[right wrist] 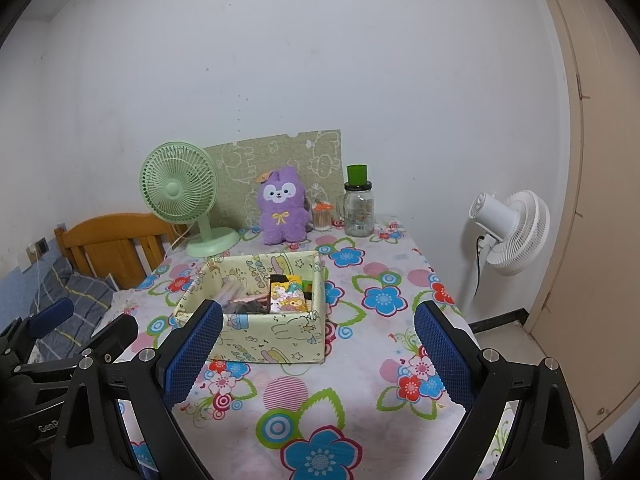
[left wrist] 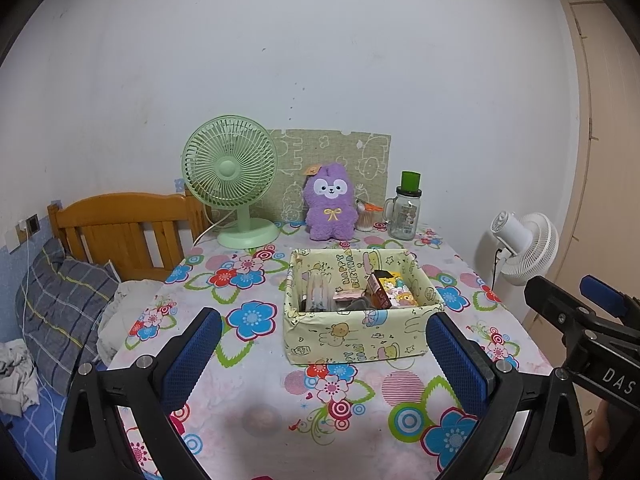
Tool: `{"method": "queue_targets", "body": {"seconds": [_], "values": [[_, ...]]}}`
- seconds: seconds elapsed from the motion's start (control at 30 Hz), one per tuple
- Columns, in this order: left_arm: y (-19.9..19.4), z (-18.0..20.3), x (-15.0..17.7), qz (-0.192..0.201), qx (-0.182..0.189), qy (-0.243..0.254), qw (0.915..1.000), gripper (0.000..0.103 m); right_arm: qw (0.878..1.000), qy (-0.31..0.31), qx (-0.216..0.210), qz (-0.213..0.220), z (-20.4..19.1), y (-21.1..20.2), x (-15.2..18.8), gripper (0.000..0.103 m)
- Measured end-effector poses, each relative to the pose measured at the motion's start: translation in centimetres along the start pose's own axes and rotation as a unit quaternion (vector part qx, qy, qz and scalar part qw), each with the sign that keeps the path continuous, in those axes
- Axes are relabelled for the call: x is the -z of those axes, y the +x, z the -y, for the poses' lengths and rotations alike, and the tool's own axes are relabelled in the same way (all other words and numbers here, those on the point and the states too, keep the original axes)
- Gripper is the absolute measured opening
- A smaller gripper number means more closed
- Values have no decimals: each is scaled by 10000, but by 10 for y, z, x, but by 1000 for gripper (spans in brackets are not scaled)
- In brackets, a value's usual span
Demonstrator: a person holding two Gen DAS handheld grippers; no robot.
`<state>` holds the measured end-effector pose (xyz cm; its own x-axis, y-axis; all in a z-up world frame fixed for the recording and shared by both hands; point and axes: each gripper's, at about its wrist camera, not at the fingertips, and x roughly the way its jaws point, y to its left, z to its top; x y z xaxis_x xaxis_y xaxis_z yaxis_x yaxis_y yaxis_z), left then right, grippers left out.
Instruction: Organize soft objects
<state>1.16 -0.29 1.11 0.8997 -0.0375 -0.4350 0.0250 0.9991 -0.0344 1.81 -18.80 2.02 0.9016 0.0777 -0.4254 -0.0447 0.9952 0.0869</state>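
A purple plush toy [left wrist: 330, 204] sits upright at the back of the flowered table, against a green patterned board; it also shows in the right wrist view [right wrist: 282, 210]. A pale yellow cartoon-print box [left wrist: 360, 308] stands mid-table holding several small items, among them packets and a pink piece; it shows in the right wrist view [right wrist: 260, 312] too. My left gripper [left wrist: 324, 356] is open and empty, in front of the box. My right gripper [right wrist: 318, 352] is open and empty, in front and to the right of the box.
A green desk fan [left wrist: 232, 184] stands back left. A glass jar with a green lid [left wrist: 404, 212] and a small cup of sticks [left wrist: 366, 216] stand back right. A white floor fan [right wrist: 508, 232] is right of the table. A wooden bed with a pillow [left wrist: 64, 292] is left.
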Motion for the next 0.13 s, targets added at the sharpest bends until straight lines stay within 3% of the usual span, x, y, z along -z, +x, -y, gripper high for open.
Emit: {"method": "queue_targets", "body": {"seconds": [0.13], "values": [[1,-2,0,-11,-15,-11,10000,103,10000,-7,-32,8,0,0,0,98]]}}
